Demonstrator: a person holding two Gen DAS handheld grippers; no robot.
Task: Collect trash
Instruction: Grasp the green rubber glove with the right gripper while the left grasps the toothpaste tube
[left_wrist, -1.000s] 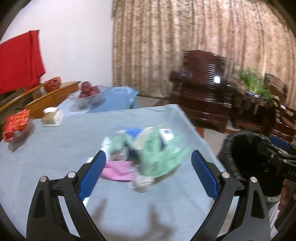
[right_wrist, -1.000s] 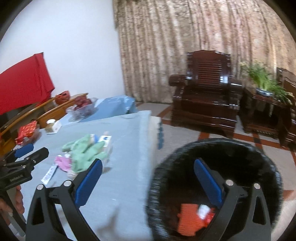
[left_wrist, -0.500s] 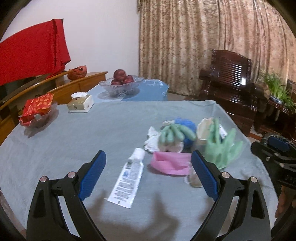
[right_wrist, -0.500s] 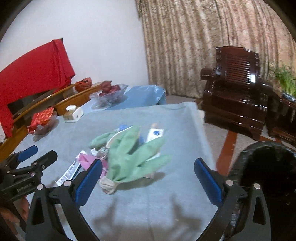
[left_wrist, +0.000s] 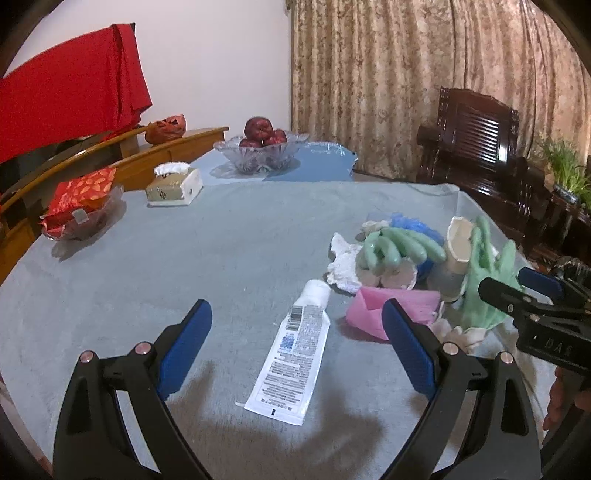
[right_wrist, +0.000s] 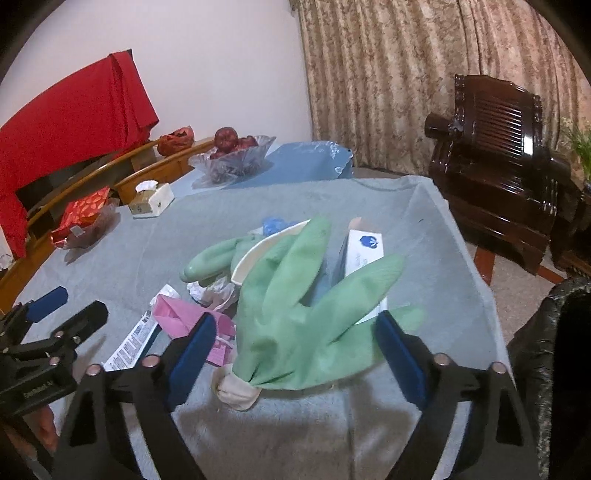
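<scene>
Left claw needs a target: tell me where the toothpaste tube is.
In the left wrist view the toothpaste tube lies flat on the grey tablecloth, ahead between the open left claw pads, left of the pink wrapper.

The grey cloth-covered worktop carries a white squeeze tube, pink folded wrapper and green rubber gloves near its right edge.

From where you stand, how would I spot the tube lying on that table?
Look at the grey-covered table, just left of the heap of green gloves and paper. The tube lies flat and alone beside a pink packet. It is the only long white thing, printed with small text and a barcode.
</scene>
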